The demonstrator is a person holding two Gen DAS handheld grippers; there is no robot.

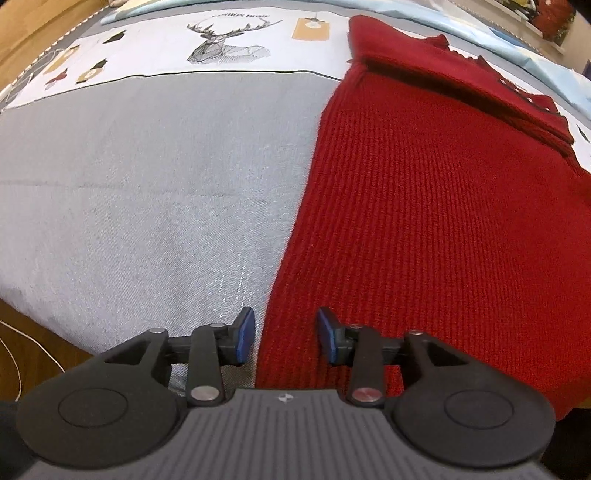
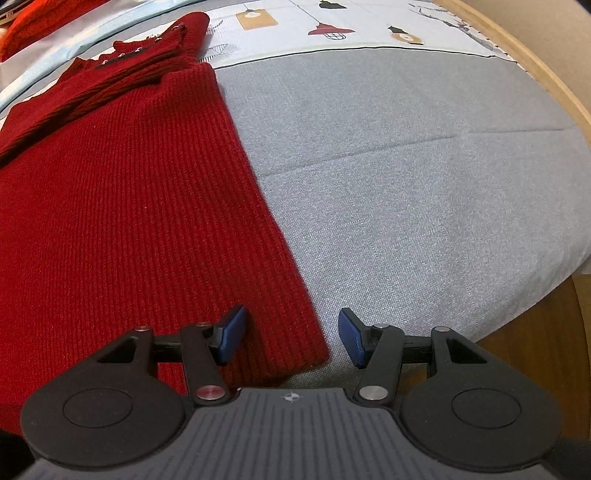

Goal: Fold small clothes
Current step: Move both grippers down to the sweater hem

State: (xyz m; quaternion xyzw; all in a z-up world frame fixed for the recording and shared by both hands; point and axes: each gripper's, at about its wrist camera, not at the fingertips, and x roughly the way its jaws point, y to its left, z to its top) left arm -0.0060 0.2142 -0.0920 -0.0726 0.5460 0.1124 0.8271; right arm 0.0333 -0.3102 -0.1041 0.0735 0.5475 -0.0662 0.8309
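Note:
A dark red ribbed knit sweater (image 1: 436,206) lies flat on a grey tablecloth (image 1: 147,192), with a sleeve folded across its upper part. My left gripper (image 1: 286,336) is open and straddles the sweater's left edge near the hem. In the right wrist view the same sweater (image 2: 129,206) fills the left side, on the grey cloth (image 2: 424,184). My right gripper (image 2: 291,338) is open and straddles the sweater's lower right hem corner. Neither gripper holds anything.
The cloth's far border carries a deer print (image 1: 225,44) and lamp prints (image 2: 328,29). Another red garment (image 2: 33,18) lies far left at the back. The wooden table edge (image 2: 554,74) curves on the right. A white cable (image 1: 14,354) hangs lower left.

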